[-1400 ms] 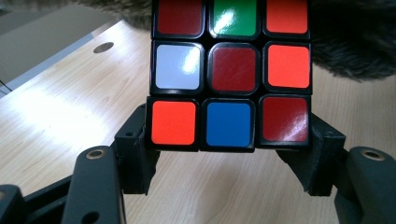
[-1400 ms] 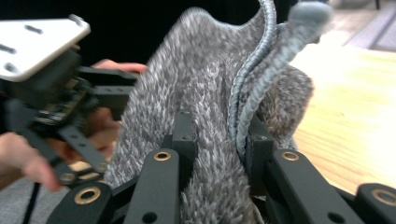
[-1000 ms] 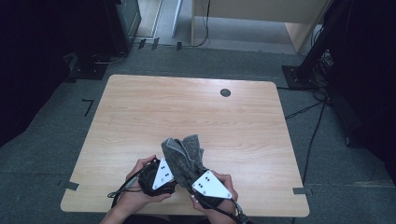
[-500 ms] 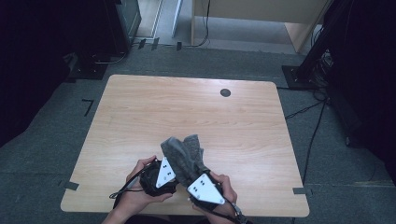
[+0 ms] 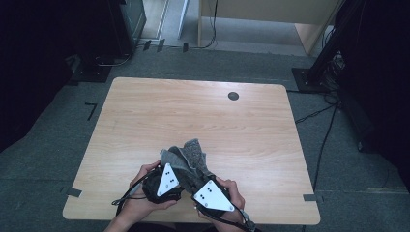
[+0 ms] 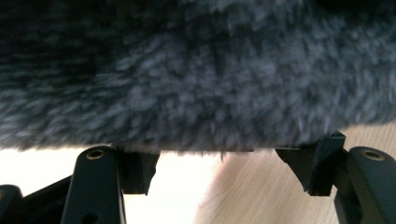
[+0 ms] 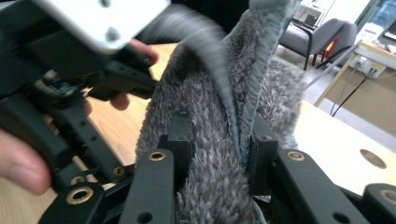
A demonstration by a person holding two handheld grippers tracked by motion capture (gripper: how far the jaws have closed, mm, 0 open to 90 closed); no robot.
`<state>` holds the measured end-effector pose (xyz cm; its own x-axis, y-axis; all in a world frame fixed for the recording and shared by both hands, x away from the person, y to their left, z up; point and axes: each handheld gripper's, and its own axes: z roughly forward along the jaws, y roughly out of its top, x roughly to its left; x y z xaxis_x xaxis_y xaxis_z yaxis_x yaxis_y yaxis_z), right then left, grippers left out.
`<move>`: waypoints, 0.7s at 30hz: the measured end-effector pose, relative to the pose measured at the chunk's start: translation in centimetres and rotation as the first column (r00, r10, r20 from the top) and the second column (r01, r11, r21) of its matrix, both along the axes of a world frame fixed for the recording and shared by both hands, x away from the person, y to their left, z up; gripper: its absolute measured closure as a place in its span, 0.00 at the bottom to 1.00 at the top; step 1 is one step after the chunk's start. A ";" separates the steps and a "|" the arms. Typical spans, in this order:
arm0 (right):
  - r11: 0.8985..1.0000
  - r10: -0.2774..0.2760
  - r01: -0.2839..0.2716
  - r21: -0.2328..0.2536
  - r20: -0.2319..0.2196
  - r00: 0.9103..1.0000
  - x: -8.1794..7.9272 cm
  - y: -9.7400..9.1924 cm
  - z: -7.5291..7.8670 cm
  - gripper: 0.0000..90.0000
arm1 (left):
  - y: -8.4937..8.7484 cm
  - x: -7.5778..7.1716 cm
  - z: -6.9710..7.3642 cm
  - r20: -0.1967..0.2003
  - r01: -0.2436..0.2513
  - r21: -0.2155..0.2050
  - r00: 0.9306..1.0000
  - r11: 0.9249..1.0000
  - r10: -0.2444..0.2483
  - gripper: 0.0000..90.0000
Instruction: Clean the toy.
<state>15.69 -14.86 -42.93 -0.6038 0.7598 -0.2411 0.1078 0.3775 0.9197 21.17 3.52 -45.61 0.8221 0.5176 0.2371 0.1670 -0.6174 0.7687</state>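
Right claw (image 7: 215, 140) pinching grey towel (image 7: 219, 196)

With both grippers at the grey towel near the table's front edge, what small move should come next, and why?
Probably close the left gripper on the towel. The right gripper already pinches a bunched fold, while the left's jaws stand apart with the towel's edge lying across their tips, not clamped. A second hold would let the person spread it over the table.
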 end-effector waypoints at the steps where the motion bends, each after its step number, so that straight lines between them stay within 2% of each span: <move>1: 0.999 -0.003 0.003 0.041 -0.012 1.000 0.3 -0.4 0.0 0.78 | 0.2 0.0 0.1 0.000 0.010 -0.012 1.000 1.000 -0.010 0.38; 2: 0.994 -0.023 0.027 0.103 -0.040 0.999 0.7 -1.3 0.1 0.78 | 0.5 0.0 0.2 -0.004 0.021 -0.037 1.000 0.999 -0.021 0.38; 3: 0.985 -0.057 0.068 0.162 -0.075 0.996 1.1 -2.3 0.2 0.78 | 0.9 0.0 0.4 -0.005 0.040 -0.091 0.999 0.995 -0.040 0.38; 4: 0.973 -0.093 0.113 0.203 -0.104 0.990 1.6 -3.6 0.3 0.79 | 1.2 0.0 0.5 -0.005 0.054 -0.126 0.998 0.991 -0.055 0.38; 5: 0.967 -0.098 0.122 0.225 -0.114 0.989 1.8 -4.2 0.3 0.79 | 1.5 0.0 0.6 0.004 0.072 -0.168 0.997 0.983 -0.073 0.38; 6: 0.959 -0.082 0.113 0.260 -0.128 0.988 2.0 -4.9 0.4 0.78 | 1.8 0.0 0.7 0.023 0.088 -0.203 0.996 0.975 -0.085 0.38; 8: 0.946 0.015 0.034 0.322 -0.148 0.989 2.2 -5.5 0.3 0.78 | 2.2 -0.2 0.8 0.053 0.135 -0.274 0.991 0.952 -0.125 0.38; 9: 0.945 0.040 0.013 0.326 -0.155 0.987 2.3 -5.4 0.1 0.78 | 2.3 -0.4 0.9 0.073 0.149 -0.285 0.988 0.947 -0.134 0.38; 10: 0.948 0.029 0.020 0.317 -0.148 0.989 2.3 -5.3 -0.1 0.78 | 2.3 -0.5 0.8 0.096 0.153 -0.272 0.987 0.950 -0.131 0.38; 11: 0.952 0.006 0.043 0.302 -0.160 0.987 2.4 -5.3 -0.3 0.78 | 2.4 -0.6 0.8 0.107 0.162 -0.276 0.985 0.947 -0.137 0.38; 12: 0.961 -0.019 0.067 0.267 -0.178 0.984 2.6 -5.2 -0.5 0.78 | 2.6 -0.6 0.8 0.103 0.176 -0.304 0.983 0.936 -0.151 0.38; 13: 0.969 -0.039 0.081 0.232 -0.181 0.983 2.7 -5.2 -0.7 0.78 | 2.7 -0.6 0.9 0.096 0.187 -0.321 0.982 0.928 -0.164 0.38; 14: 0.971 -0.042 0.082 0.224 -0.179 0.983 2.7 -5.1 -0.9 0.78 | 2.6 -0.5 0.9 0.092 0.184 -0.313 0.982 0.932 -0.163 0.38; 15: 0.970 -0.032 0.072 0.232 -0.173 0.984 2.5 -5.1 -0.8 0.78 | 2.5 -0.5 0.9 0.095 0.172 -0.289 0.984 0.942 -0.150 0.38; 18: 0.972 -0.029 0.053 0.229 -0.109 0.994 1.7 -4.5 0.2 0.78 | 2.5 -0.3 0.5 0.094 0.154 -0.249 0.987 0.956 -0.134 0.38; 19: 0.964 -0.006 0.032 0.264 -0.099 0.995 1.5 -4.6 0.6 0.78 | 2.5 -0.3 0.4 0.097 0.144 -0.229 0.987 0.963 -0.125 0.38; 20: 0.950 0.032 -0.001 0.313 -0.096 0.995 1.4 -4.7 0.9 0.78 | 2.4 -0.3 0.3 0.092 0.137 -0.218 0.989 0.966 -0.120 0.38; 21: 0.942 0.068 -0.034 0.335 -0.090 0.994 1.2 -4.6 1.2 0.78 | 2.4 -0.3 0.3 0.093 0.139 -0.222 0.988 0.965 -0.121 0.38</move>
<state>16.88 -19.49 -41.78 -0.6514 0.7542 0.0830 0.1934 0.0593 0.9793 20.86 5.91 -45.31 0.8696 0.4550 0.1918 0.0309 -0.4378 0.8985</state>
